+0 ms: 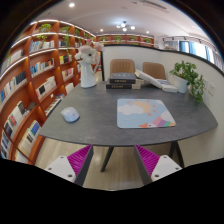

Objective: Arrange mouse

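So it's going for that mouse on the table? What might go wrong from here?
The mouse sits far beyond the open gripper, near the table's edge by the bookshelves; a clumsy nudge could push it off. Its rounded shell may slip between the fingers. The mousepad lies well apart from it, so a loose grip might drop it on the way.

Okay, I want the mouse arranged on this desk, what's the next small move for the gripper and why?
Probably move the gripper forward and toward the mouse. Its fingers are open and empty, well short of the table, and the mouse lies on bare tabletop, apart from the mouse pad, so closing that distance comes first.
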